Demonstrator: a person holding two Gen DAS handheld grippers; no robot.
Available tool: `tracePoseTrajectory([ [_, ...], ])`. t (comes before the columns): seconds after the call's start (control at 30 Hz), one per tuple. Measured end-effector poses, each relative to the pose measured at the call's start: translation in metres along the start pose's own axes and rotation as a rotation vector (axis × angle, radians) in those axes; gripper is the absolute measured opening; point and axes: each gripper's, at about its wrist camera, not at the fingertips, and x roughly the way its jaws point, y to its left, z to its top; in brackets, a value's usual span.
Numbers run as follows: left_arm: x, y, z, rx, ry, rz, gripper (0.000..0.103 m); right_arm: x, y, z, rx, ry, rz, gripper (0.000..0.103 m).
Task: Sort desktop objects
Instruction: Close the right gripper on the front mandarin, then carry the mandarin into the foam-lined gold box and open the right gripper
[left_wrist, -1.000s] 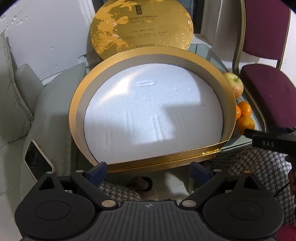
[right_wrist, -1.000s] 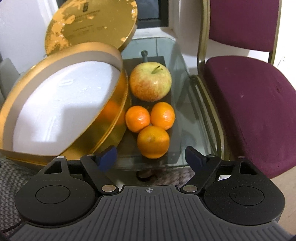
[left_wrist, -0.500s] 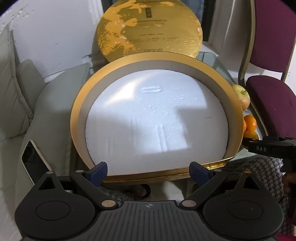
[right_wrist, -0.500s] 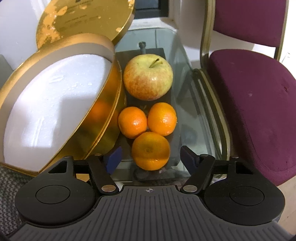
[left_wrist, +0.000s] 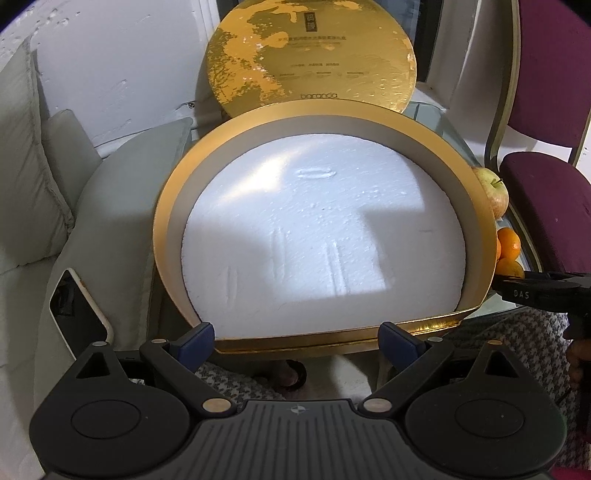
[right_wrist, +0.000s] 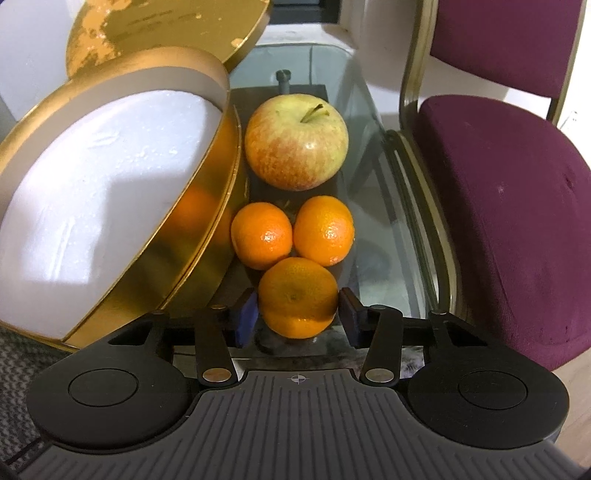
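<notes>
A round gold box (left_wrist: 162, 236) lined with white foam (left_wrist: 321, 236) lies tilted on the glass table, its gold lid (left_wrist: 310, 55) leaning upright behind it. My left gripper (left_wrist: 295, 339) is open just in front of the box's near rim, holding nothing. To the right of the box (right_wrist: 207, 236) lie an apple (right_wrist: 295, 142) and three oranges. My right gripper (right_wrist: 297, 317) has its blue pads against both sides of the nearest orange (right_wrist: 297, 297), which rests on the table. The other two oranges (right_wrist: 261, 236) (right_wrist: 324, 230) lie just behind it.
A maroon chair (right_wrist: 509, 206) stands close against the right edge of the glass table (right_wrist: 369, 184). Grey cushions (left_wrist: 122, 206) and a phone (left_wrist: 77, 314) lie left of the box. The right gripper's body (left_wrist: 535, 290) shows at the left view's right edge.
My right gripper moved forward and down, and its fingers closed from wide apart onto the nearest orange. The left gripper drew slightly back, still open.
</notes>
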Motion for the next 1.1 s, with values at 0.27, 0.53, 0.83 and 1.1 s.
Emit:
tracePoseTrajectory([
  [0.27, -0.005, 0.007, -0.009, -0.011, 0.003, 0.011, 0.096, -0.012, -0.001, -0.005, 0.026, -0.001, 0.029, 0.049],
  [0.53, -0.021, 0.050, -0.005, -0.092, -0.088, 0.067, 0.098, -0.073, 0.010, 0.010, 0.052, -0.154, 0.053, 0.049],
  [0.83, -0.024, 0.098, -0.014, -0.214, -0.102, 0.120, 0.098, -0.086, 0.102, 0.040, -0.130, -0.154, 0.246, 0.049],
  [1.1, -0.010, 0.121, -0.028, -0.273, -0.049, 0.126, 0.098, -0.033, 0.189, 0.029, -0.317, 0.008, 0.315, 0.049],
])
